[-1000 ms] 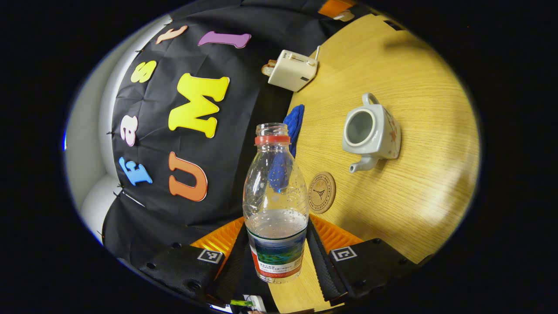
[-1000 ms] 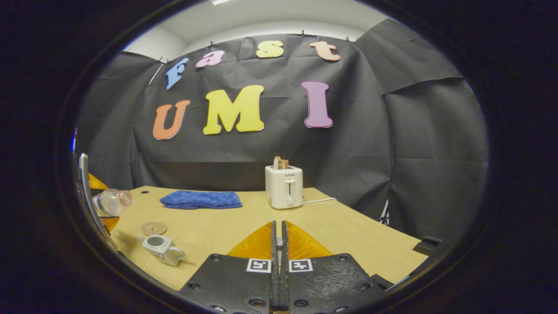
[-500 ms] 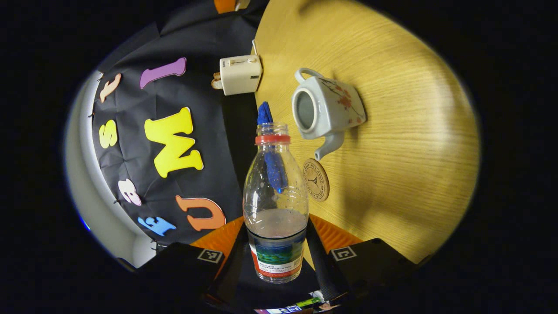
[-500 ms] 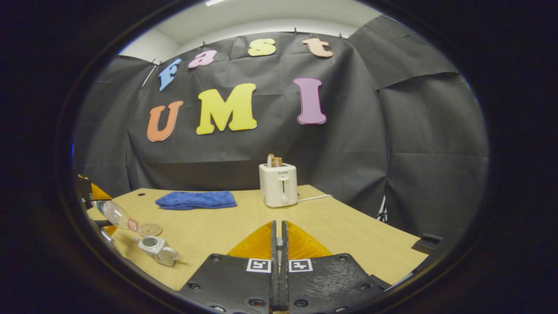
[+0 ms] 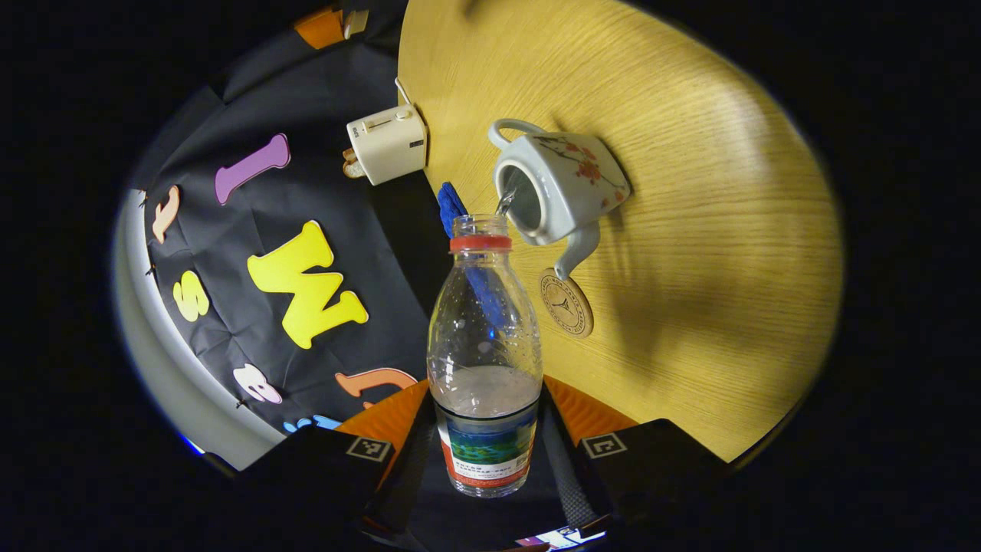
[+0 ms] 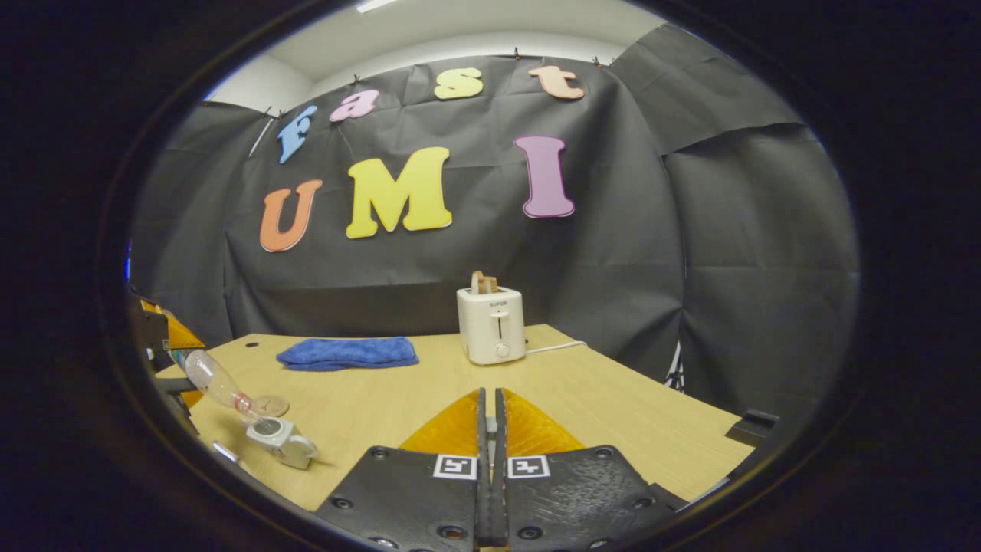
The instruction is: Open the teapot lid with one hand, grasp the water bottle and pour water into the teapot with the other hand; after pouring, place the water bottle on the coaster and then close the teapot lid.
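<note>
**Pour under way: bottle tipped over open teapot**

Left tongs [image 5: 487, 448] are clamped on the water bottle [image 5: 484, 360], both fingers pressing its lower body at the label, bottom centre of the left gripper view. Bottle is uncapped w/ its mouth just at the rim of the teapot [image 5: 563, 192], upper centre-right; a thin stream of water seems to run from mouth into the opening. Teapot stands lid-off on the wooden surface [image 5: 690, 230], spout pointing toward the coaster [image 5: 565, 303], which lies just beside it & bare.

Right tongs [image 6: 490, 460] sit together at bottom centre of the right gripper view. Whether the lid is pinched between them I can't tell; nothing shows past the fingers.

Farther out: toaster [image 6: 492, 326] mid-frame near the back wall, blue cloth [image 6: 349, 353] to its left.

Risks, as I judge them:
- Opening is small & mouth sits at its edge, so a slight wobble or steeper tilt would likely send water over the rim onto the surface.
- Grip is low on a thin, smooth bottle; squeeze or slip could surge the flow.
- Mouth nudging the rim could shift the pot.
- Coaster is close to the spout, so setting the bottle down may clip it.
</note>
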